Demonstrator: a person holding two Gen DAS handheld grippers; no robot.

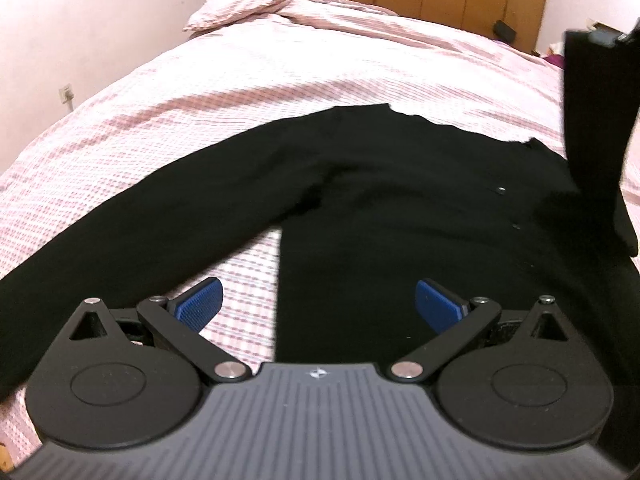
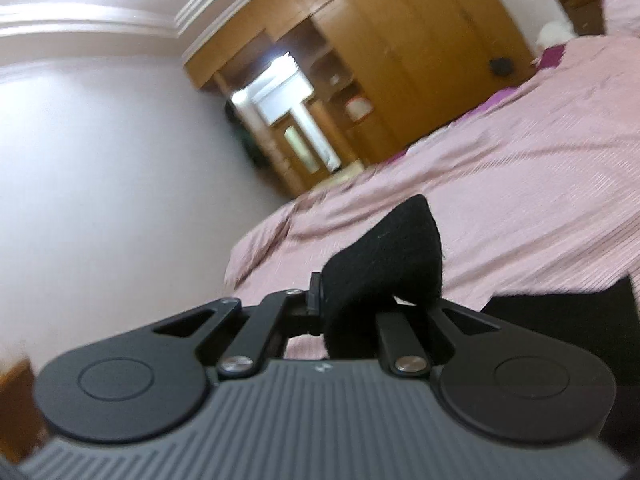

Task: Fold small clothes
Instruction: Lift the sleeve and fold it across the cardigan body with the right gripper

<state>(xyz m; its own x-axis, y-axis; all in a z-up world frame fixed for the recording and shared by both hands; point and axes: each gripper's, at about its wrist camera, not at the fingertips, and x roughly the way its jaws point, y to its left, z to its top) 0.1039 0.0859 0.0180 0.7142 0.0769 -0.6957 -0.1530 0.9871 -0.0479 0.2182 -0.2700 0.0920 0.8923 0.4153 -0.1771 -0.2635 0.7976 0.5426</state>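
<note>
A black cardigan [image 1: 400, 208] was spread flat on the bed [image 1: 280, 72], one sleeve [image 1: 132, 232] stretched out to the side. The left tongs [image 1: 318, 300] were held wide and empty above its lower edge. The right tongs [image 2: 360, 312] were clamped on the other sleeve [image 2: 384, 256], lifted up. The thick knit could be pulled loose from the grip, or the body dragged into wrinkles, if the sleeve were carried across too fast.

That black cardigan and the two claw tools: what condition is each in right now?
Black cardigan: spread flat on the bed, one sleeve lifted.
Lifted sleeve: clamped, raised off the bed.
Left gripper: open, empty.
Right gripper: shut on the sleeve.
Bedspread: pink, slightly rumpled.
</note>
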